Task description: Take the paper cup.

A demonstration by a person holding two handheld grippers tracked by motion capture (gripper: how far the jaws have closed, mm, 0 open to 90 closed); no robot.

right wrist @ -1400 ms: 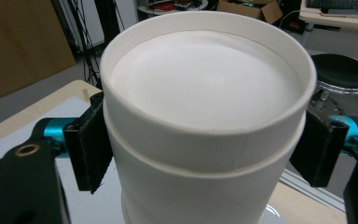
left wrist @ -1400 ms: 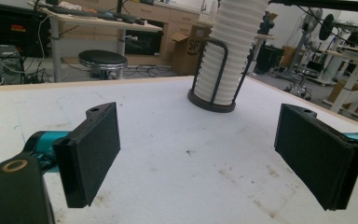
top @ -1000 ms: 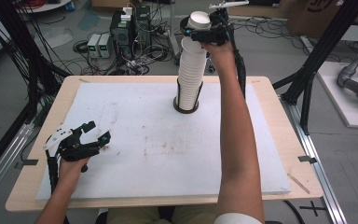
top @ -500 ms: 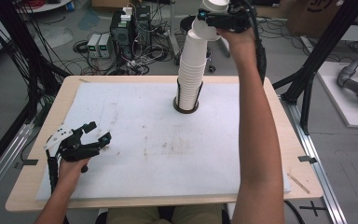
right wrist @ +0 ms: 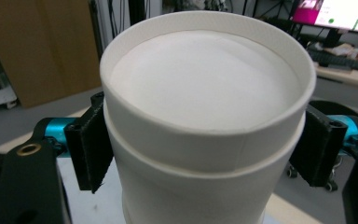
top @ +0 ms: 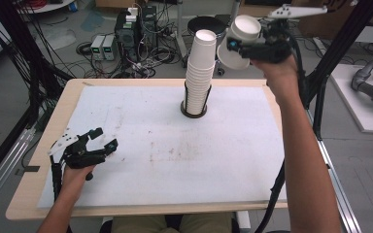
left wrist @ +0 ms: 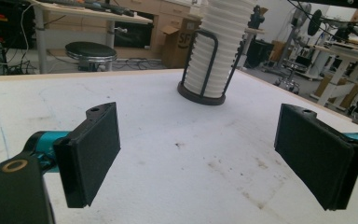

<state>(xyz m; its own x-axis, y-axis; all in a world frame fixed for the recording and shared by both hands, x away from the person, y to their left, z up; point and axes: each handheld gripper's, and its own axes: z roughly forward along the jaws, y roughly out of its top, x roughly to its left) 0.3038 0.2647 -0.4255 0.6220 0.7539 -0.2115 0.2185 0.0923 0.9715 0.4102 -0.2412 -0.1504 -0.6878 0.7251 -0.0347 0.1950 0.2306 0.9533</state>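
Right claw (top: 237, 44): raised above the counter's far edge, at about 1 o'clock in the high view; jaws clamped on the sides of a white cup (top: 239, 41).
Cup: tilted in the high view, mouth up and toward the camera; in the right gripper view (right wrist: 205, 135) it sits between the two black pads (right wrist: 89, 144), one pressed on each side, below its rim; what looks like a second cup is nested inside it.
Stack (top: 200, 68): tall column of nested white cups, just left of the held cup and apart from it, at 12 o'clock on the counter.
Holder (top: 194, 108): dark wire frame with a round base, standing on the counter; the stack sits inside it; seen in the left gripper view (left wrist: 204, 88) at 12 o'clock.
Left claw (top: 103, 138): low over the counter at 8 o'clock, jaws wide apart, nothing between them; in the left gripper view (left wrist: 200, 154) the pads frame bare sheet.
Left hand (top: 76, 174): grips the claw's handle near the counter's near left corner.
Counter (top: 141, 194): wooden top covered by a white sheet with faint brown stains near the middle.
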